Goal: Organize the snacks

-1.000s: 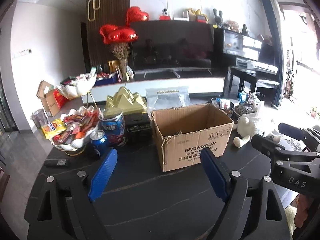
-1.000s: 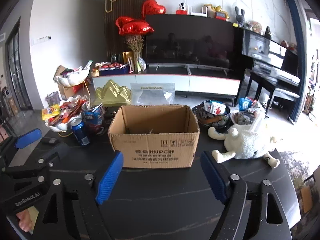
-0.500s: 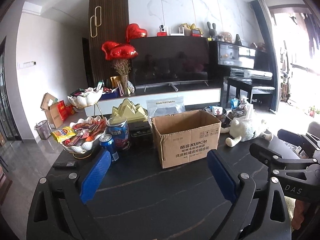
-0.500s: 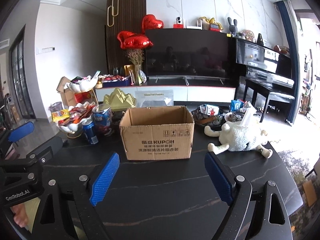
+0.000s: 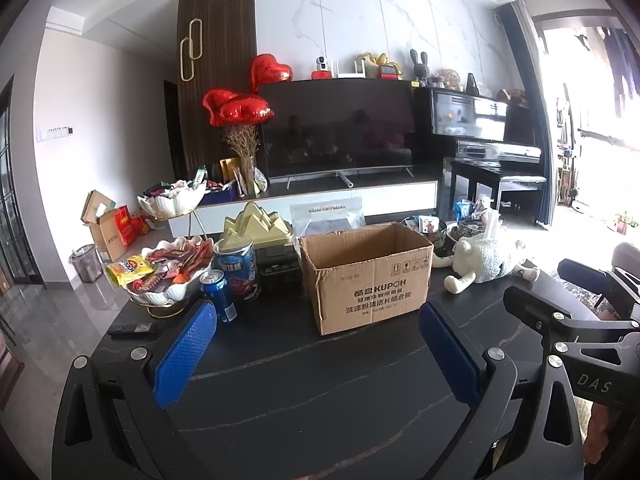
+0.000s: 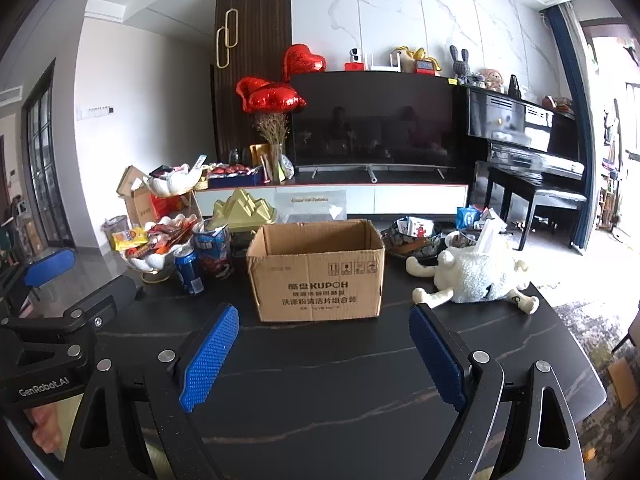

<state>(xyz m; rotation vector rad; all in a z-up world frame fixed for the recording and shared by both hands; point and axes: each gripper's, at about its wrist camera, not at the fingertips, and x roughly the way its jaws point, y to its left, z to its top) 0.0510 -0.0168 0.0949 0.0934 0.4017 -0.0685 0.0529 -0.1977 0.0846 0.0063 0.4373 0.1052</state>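
Right now your left gripper [image 5: 316, 354], its jaws opening on nothing, and your right gripper [image 6: 324, 354], spread and empty, face the cardboard box [image 6: 316, 270]; ahead-left, the snack packets [image 5: 168, 266] look light, crinkly, slippery, so pinch each mid-body.

Left hand-held gripper [image 5: 318, 338] opening, empty; right hand-held gripper [image 6: 324, 342] spread, empty.

"KUPOH" on cardboard box [image 6: 316, 276]
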